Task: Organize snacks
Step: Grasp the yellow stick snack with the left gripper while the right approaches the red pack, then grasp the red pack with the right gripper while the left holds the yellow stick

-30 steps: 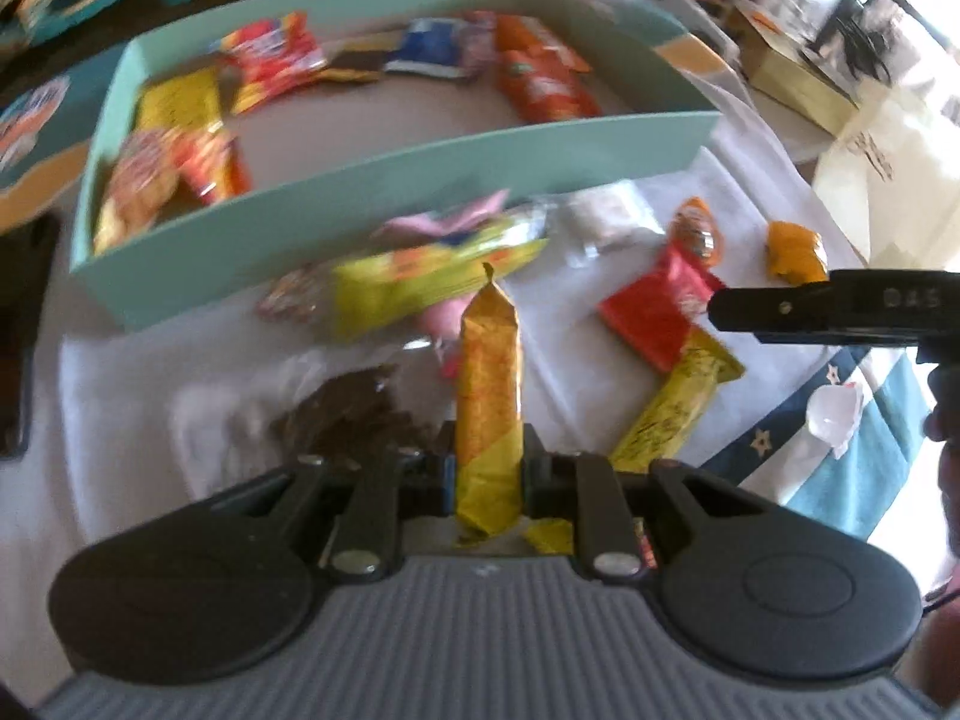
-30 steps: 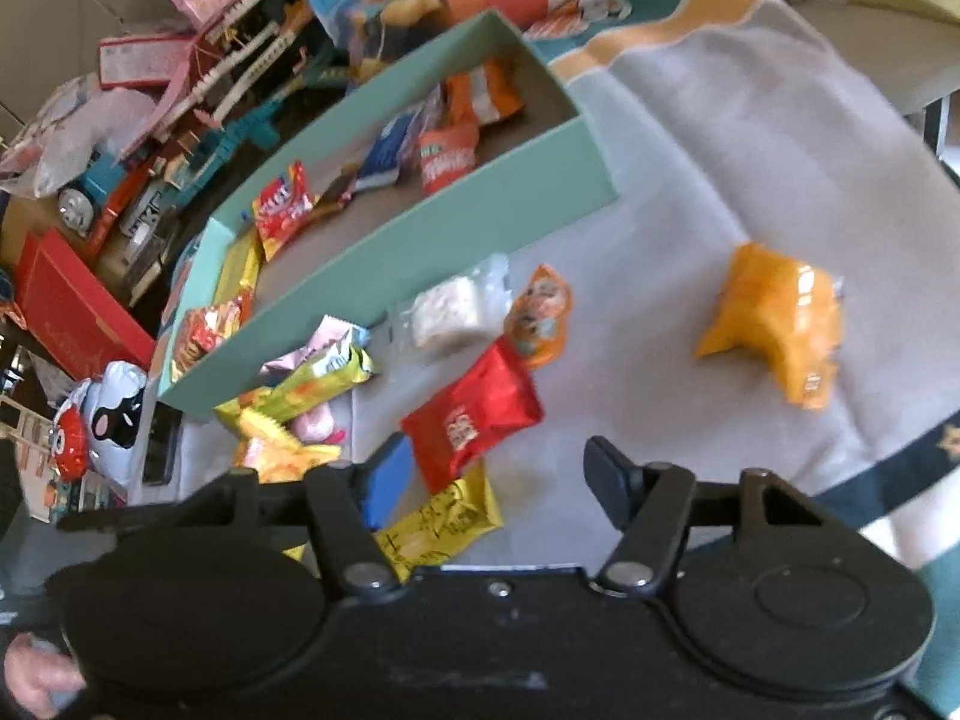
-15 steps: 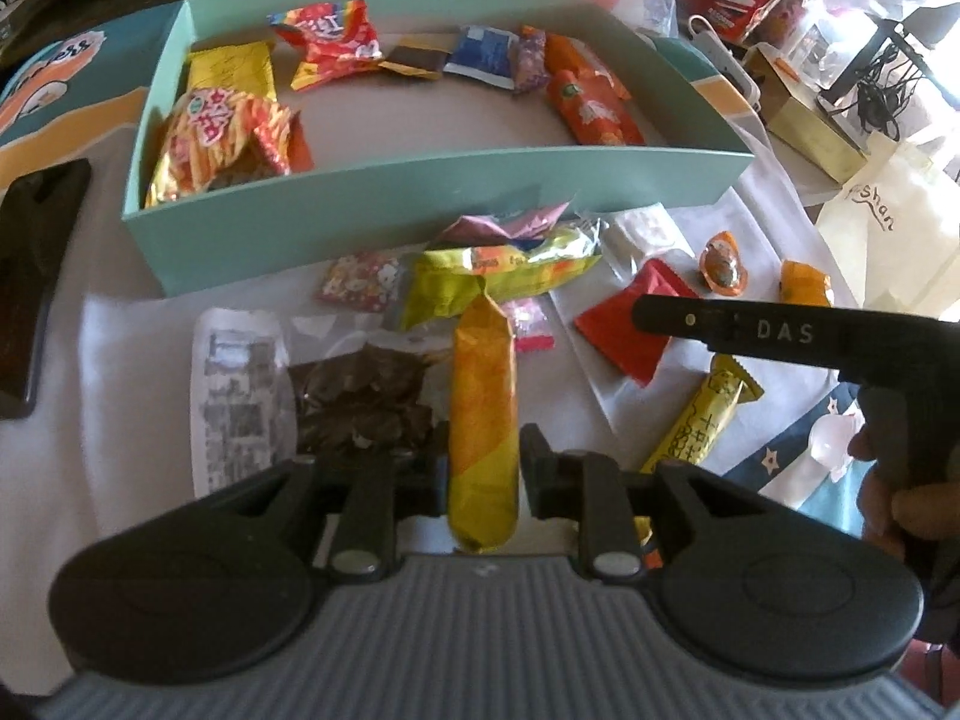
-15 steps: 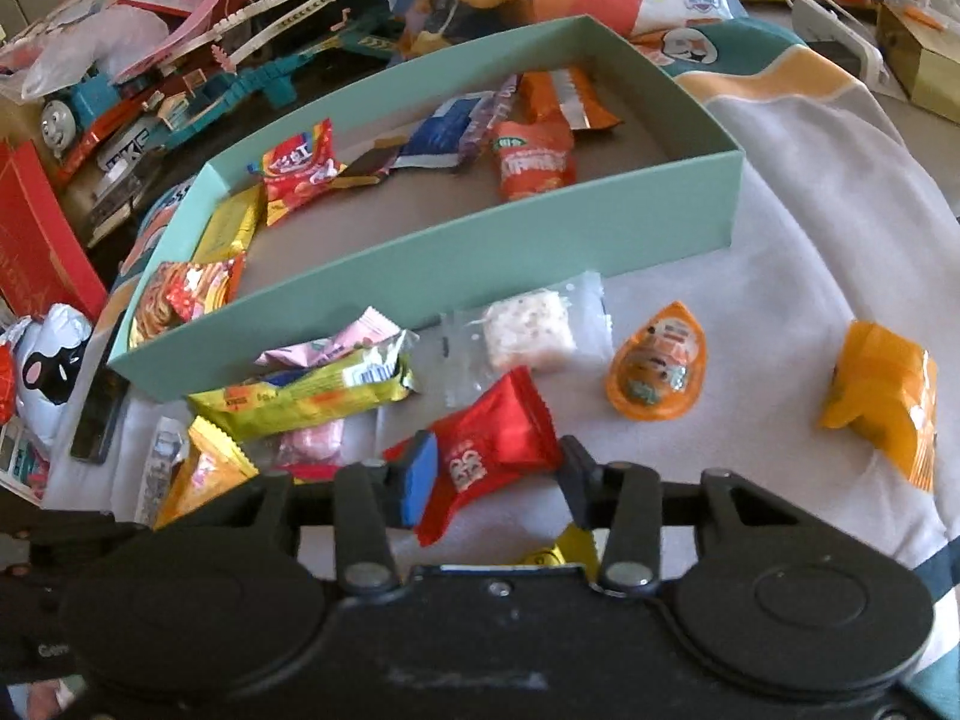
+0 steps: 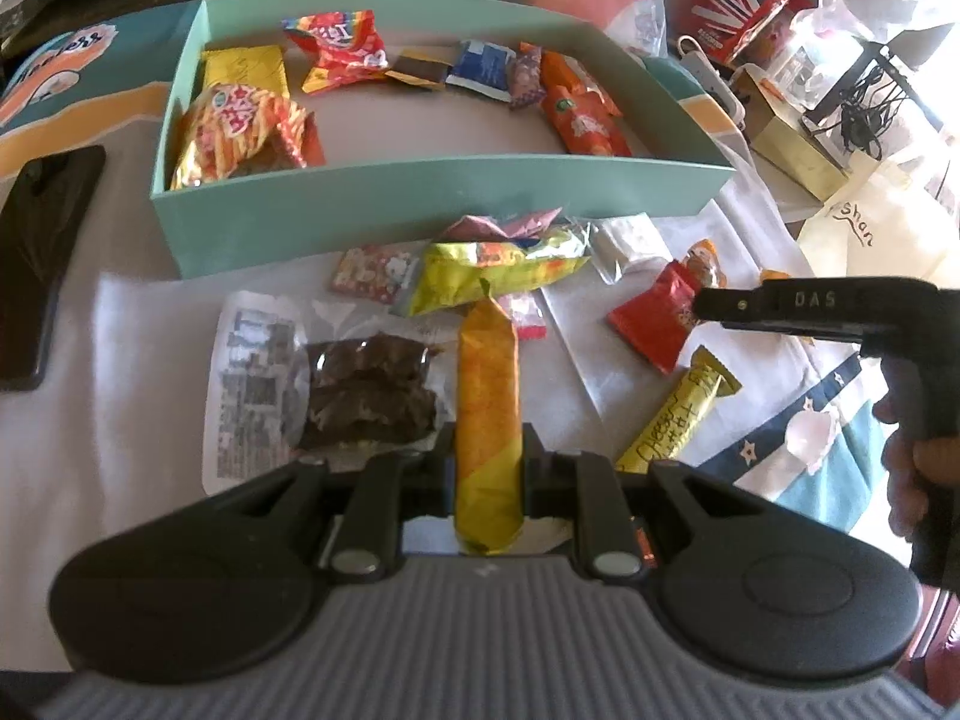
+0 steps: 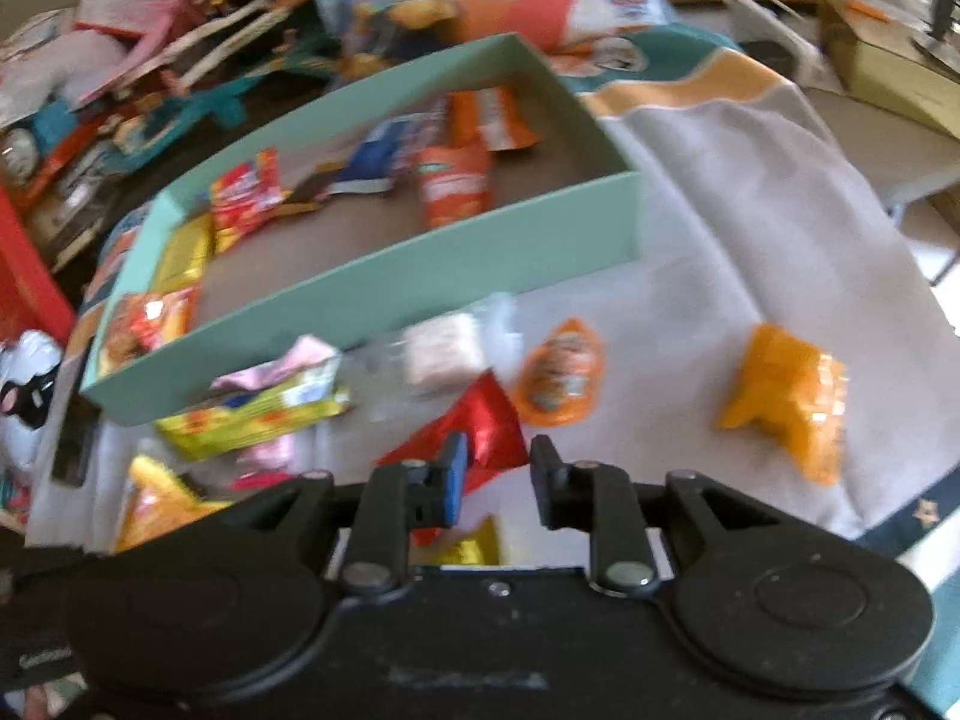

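Observation:
My left gripper [image 5: 487, 450] is shut on a long orange-yellow snack packet [image 5: 487, 402] and holds it above the white cloth, short of the teal box [image 5: 420, 204]. The box holds several snacks. My right gripper [image 6: 492, 468] has its jaws closed on the edge of a red packet [image 6: 480, 426], which shows lifted at one end; it also shows in the left wrist view [image 5: 654, 318]. Loose snacks lie in front of the box: a yellow-green packet [image 5: 498, 270], a dark chocolate bag [image 5: 366, 390], a yellow bar [image 5: 678, 414], an orange egg-shaped pack [image 6: 561, 381] and an orange pouch [image 6: 786, 402].
A black phone [image 5: 42, 252] lies left of the box. Toys and packets are piled behind the box [image 6: 180, 60]. A gold box [image 5: 786, 144] and a paper bag [image 5: 870, 228] stand at the right. The cloth's teal star border [image 5: 810, 450] marks the near right edge.
My right gripper has moved in over the red packet and narrowed its jaws onto it. My left gripper, still holding the orange-yellow packet, has risen, so the view looks down into the box.

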